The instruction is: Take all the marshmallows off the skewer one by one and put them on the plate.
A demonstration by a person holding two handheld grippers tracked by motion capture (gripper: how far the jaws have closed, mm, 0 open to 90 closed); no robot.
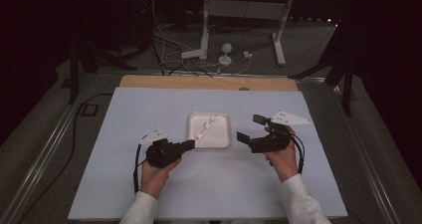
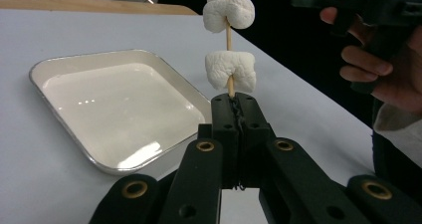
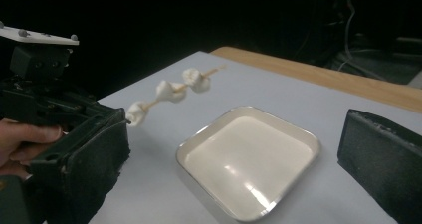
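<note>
L gripper (image 1: 190, 144) clamped tight on the base of a wooden skewer (image 2: 229, 35), w/ three marshmallows (image 3: 169, 90) threaded along it. Skewer sticks out from the closed jaws and hangs over the white square tray (image 1: 223, 139), above its L half, not touching it. Tray sits mid-table on the pale blue mat (image 1: 149, 114). R gripper (image 1: 250, 127) is off to the tray's R side, jaws spread wide, nothing between them, held above the mat, apart from tray and skewer.
</note>
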